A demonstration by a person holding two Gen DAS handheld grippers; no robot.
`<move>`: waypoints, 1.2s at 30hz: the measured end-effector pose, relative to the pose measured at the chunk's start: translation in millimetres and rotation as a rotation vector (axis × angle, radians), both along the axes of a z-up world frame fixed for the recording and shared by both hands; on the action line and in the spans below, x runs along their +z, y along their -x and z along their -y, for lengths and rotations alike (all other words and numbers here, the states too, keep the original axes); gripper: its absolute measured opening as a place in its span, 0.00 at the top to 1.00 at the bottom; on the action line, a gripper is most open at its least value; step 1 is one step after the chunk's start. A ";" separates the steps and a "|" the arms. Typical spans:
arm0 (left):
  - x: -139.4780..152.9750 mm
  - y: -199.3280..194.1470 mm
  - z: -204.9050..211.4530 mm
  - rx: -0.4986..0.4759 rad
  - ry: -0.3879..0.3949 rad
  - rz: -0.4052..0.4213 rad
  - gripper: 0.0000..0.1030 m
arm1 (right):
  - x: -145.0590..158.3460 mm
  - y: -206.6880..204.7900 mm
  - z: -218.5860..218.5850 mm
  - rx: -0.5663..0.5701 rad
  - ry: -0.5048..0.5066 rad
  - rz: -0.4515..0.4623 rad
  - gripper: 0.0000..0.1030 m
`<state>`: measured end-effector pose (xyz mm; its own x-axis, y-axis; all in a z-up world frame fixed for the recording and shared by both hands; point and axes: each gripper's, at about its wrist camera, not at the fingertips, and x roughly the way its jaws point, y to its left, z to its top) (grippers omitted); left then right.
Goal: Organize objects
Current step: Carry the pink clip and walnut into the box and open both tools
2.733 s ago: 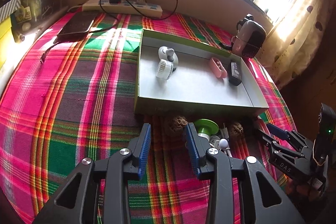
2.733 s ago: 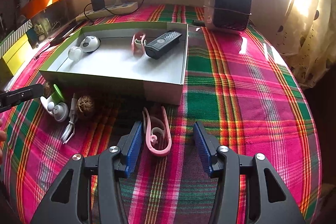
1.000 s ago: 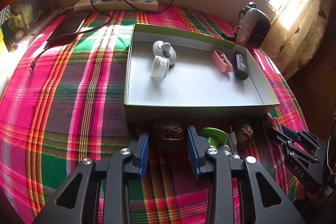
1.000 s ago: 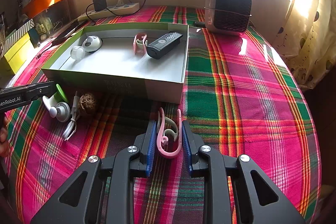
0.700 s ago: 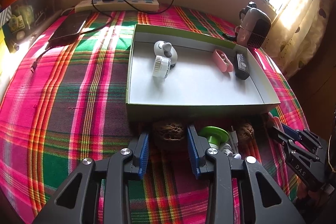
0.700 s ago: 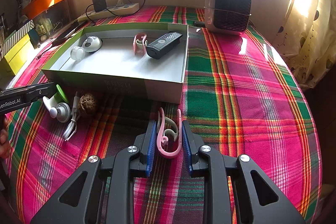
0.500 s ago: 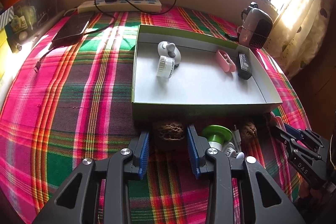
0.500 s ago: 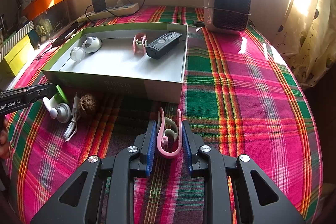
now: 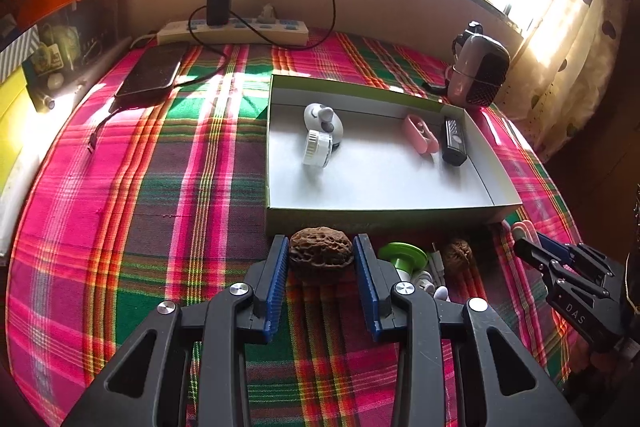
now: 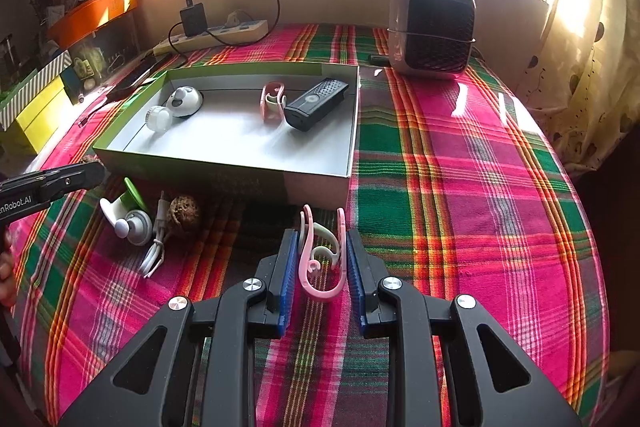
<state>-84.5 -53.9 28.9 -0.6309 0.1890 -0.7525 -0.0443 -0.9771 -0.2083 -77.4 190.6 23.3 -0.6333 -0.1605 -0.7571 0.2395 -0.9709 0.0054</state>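
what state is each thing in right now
left gripper: shut on big walnut
right gripper: shut on pink clip
box: open, holds four items
small walnut: loose on cloth
green fan: lying on its side
charger: plugged into power strip

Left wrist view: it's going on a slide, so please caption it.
Left gripper clamps a walnut on plaid cloth before the tray.

Layout — box [image 9: 384, 217] on the cloth-covered table [image 9: 160, 187], loose items before its near wall.
Walnut [image 9: 321, 254] leftmost, second walnut [image 9: 457, 254] right of it; remote [image 9: 453, 141] in the box — heater [image 9: 478, 75] behind.
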 end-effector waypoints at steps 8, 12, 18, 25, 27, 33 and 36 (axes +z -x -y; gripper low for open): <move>11.4 6.8 -2.1 -0.004 0.004 -0.024 0.70 | 15.9 4.7 11.3 0.045 0.015 -0.023 0.76; 13.3 13.9 -3.7 -0.004 0.007 -0.028 0.70 | 25.1 15.9 21.3 0.081 0.026 -0.032 0.76; 11.6 25.3 -5.9 -0.002 0.017 -0.025 0.70 | 32.4 42.9 38.4 0.121 0.059 -0.021 0.76; 8.1 40.0 -10.6 -0.004 0.022 -0.020 0.70 | 32.9 80.5 62.2 0.159 0.070 -0.001 0.76; 5.6 44.3 -11.2 -0.002 0.024 -0.013 0.70 | 29.9 92.6 68.3 0.166 0.074 0.015 0.76; -2.2 53.7 -11.7 -0.004 0.034 0.003 0.70 | 21.5 120.6 85.6 0.189 0.058 0.047 0.76; -4.4 57.9 -13.0 -0.009 0.033 0.008 0.70 | 15.9 130.9 93.5 0.207 0.047 0.070 0.76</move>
